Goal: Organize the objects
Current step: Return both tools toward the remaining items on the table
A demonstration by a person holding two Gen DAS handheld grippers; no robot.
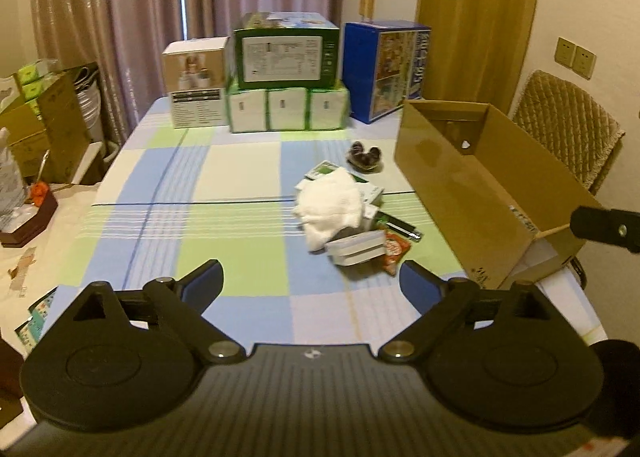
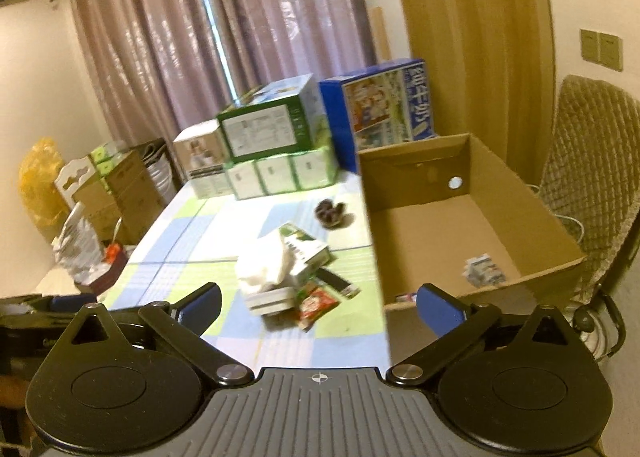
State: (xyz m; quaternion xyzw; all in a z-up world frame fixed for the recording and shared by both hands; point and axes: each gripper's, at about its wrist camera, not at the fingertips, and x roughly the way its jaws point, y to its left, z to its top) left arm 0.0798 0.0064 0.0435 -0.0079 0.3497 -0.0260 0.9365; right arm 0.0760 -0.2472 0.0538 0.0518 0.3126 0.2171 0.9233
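Both of my grippers hang above the near edge of the checked tablecloth [image 1: 192, 177], and neither holds anything: my left gripper [image 1: 312, 285] has its blue-padded jaws spread wide at the bottom of the left wrist view, and my right gripper [image 2: 320, 303] has its jaws spread just as wide at the bottom of the right wrist view. The things to be sorted lie in a small heap right of centre in the left view: a white cloth [image 1: 332, 209] draped over a green-and-white carton [image 1: 370, 193], a flat white box [image 1: 356, 249] at the near side of the heap, a red snack packet [image 1: 394, 253] touching that box, and a dark slim packet [image 1: 400, 225] poking out to the right. A small dark object [image 1: 365, 156], too blurred to name, sits apart just beyond the heap. To the right of the heap stands an open cardboard box [image 1: 460, 193]; in the right wrist view its floor shows, with one small printed packet [image 2: 484, 271] lying near its front wall. At the far end of the table, in the upper middle of the frame, stacked retail boxes [image 1: 286, 57] stand before the curtains [image 1: 120, 17]. A padded chair [image 1: 568, 117] stands at the right edge.
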